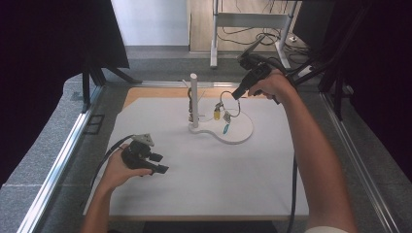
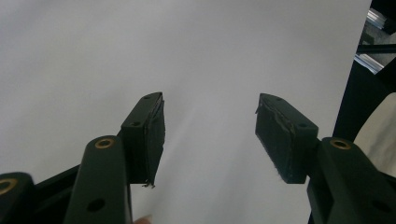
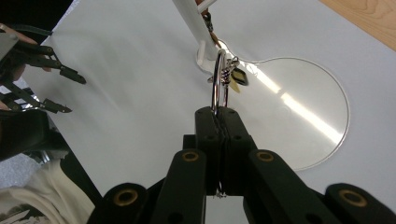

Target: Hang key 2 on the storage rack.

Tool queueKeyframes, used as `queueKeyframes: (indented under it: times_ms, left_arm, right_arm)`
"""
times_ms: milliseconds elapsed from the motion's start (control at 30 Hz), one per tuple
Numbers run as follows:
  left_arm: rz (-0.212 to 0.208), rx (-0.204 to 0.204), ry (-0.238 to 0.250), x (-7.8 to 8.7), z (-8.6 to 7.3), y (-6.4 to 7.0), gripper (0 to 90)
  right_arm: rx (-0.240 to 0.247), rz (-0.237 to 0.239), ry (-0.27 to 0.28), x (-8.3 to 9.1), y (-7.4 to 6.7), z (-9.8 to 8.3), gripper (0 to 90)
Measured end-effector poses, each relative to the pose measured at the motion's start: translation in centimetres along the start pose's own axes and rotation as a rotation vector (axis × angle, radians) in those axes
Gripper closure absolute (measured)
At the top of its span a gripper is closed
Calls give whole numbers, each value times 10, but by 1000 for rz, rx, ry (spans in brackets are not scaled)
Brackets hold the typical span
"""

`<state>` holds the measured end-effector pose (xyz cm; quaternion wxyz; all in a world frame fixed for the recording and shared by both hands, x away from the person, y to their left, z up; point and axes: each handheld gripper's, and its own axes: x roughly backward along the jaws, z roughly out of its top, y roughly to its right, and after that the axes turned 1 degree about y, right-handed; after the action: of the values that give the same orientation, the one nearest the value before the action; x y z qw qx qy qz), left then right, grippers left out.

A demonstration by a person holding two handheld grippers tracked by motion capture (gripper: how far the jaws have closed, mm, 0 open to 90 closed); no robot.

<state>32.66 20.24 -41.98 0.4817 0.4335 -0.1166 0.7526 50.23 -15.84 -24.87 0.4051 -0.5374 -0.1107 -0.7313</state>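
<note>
Black, matte right claw (image 3: 219,116) is pinching a shiny metal key ring (image 3: 218,84) above the glossy white round-based stand (image 3: 299,107), while the left claw (image 2: 210,135) is hovering spread over the smooth tabletop (image 2: 93,56).

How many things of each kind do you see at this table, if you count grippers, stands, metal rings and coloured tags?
Grippers: 2, the left gripper and the right gripper
White stand: 1
Metal ring: 1
Coloured tags: 2, the yellow tag and the blue tag
Total: 6
</note>
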Motion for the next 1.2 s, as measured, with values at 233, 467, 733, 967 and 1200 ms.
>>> queueKeyframes:
  times_ms: [233, 467, 733, 967, 1200]
  left_arm:
    - [0, 2, 1, 1, 0, 0, 432]
    - [-3, 3, -1, 0, 0, 1, 431]
    - [-5, 3, 3, 0, 0, 0, 431]
    - [-7, 3, 4, 0, 0, 0, 431]
    - [-8, 0, 12, 2, -1, 0, 431]
  right_arm:
    - [-7, 0, 0, -3, 5, 8, 878]
    - [-15, -17, -16, -8, 10, 11, 879]
    - [-19, -21, -29, -12, 12, 16, 879]
    - [-27, -33, -31, -15, 13, 23, 879]
    - [-26, -33, -29, -20, 14, 32, 878]
